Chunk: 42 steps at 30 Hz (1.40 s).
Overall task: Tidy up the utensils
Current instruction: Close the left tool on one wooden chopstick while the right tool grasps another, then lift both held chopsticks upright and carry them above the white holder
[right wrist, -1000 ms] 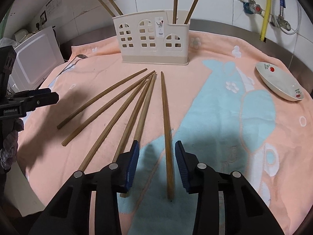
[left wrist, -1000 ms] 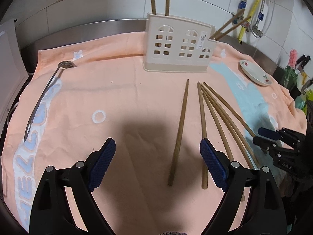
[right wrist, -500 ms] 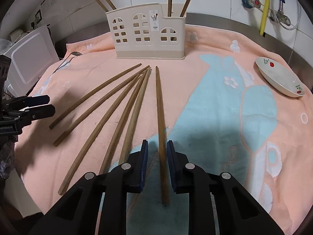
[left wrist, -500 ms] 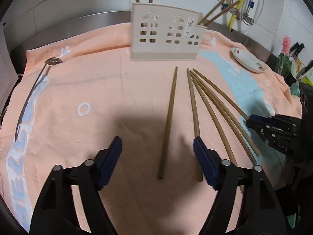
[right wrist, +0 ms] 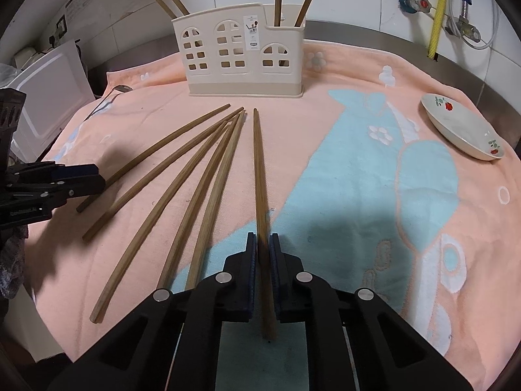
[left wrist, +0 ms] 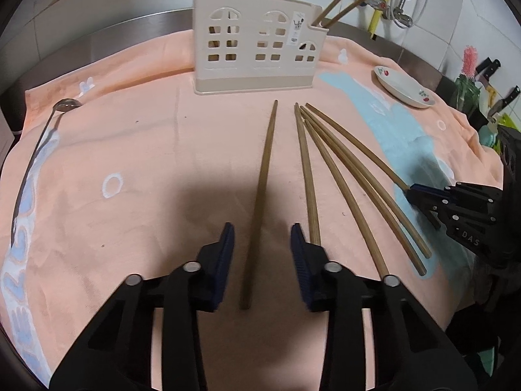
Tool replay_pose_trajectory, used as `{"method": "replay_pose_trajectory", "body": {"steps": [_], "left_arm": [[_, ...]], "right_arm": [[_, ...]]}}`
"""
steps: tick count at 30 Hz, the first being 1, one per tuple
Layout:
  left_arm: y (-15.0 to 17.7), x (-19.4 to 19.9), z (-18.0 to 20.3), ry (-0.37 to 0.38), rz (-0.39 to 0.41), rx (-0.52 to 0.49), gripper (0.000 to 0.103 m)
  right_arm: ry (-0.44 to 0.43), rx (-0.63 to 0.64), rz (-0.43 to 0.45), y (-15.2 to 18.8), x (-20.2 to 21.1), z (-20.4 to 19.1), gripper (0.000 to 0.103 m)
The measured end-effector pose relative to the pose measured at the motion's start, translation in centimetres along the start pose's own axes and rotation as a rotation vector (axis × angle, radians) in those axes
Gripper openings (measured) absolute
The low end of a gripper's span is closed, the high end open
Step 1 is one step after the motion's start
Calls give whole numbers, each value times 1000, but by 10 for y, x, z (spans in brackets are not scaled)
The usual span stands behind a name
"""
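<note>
The right gripper (right wrist: 263,247) was closed on the rightmost chopstick (right wrist: 259,169), which lay on the towel (right wrist: 358,195) before the holder (right wrist: 242,52). The left gripper (left wrist: 262,238) was closing around the leftmost chopstick (left wrist: 265,176), its pads apart from it.

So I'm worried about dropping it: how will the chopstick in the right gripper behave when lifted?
The chopstick looks thin, wooden, straight: probably stiff and light. The right gripper is shut on it near one end, so the long free end may droop or swivel. It seems roundish, so it might roll on the towel if dropped.
</note>
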State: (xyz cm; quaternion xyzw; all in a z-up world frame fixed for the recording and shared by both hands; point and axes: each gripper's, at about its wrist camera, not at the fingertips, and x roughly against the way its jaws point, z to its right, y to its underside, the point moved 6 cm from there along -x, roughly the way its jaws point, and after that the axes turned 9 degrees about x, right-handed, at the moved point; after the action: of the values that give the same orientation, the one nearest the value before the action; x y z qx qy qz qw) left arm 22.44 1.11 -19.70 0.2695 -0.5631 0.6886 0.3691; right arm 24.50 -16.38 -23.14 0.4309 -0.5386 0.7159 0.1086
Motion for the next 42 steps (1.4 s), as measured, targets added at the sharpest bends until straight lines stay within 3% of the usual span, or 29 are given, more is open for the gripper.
{"method": "replay_pose_trajectory", "body": {"steps": [7,16,22,29,42], "left_arm": [[-2,-12,-1,-10,-21,5,19],[-3,-17,-2,-27,-25,0,15],[-3,-19,2,-84,-22,-25,8],[-4,-13,4,-69,-20,-19,6],[-25,35,15,-35,95,-17,6]], "right_arm": [[0,3,4,0,0,0,8],[3,4,7,0,0,0,8],[12,12,9,1,0,-1,7],[12,13,23,-1,6,0,7],[40,33,134,-29,51,1,7]]}}
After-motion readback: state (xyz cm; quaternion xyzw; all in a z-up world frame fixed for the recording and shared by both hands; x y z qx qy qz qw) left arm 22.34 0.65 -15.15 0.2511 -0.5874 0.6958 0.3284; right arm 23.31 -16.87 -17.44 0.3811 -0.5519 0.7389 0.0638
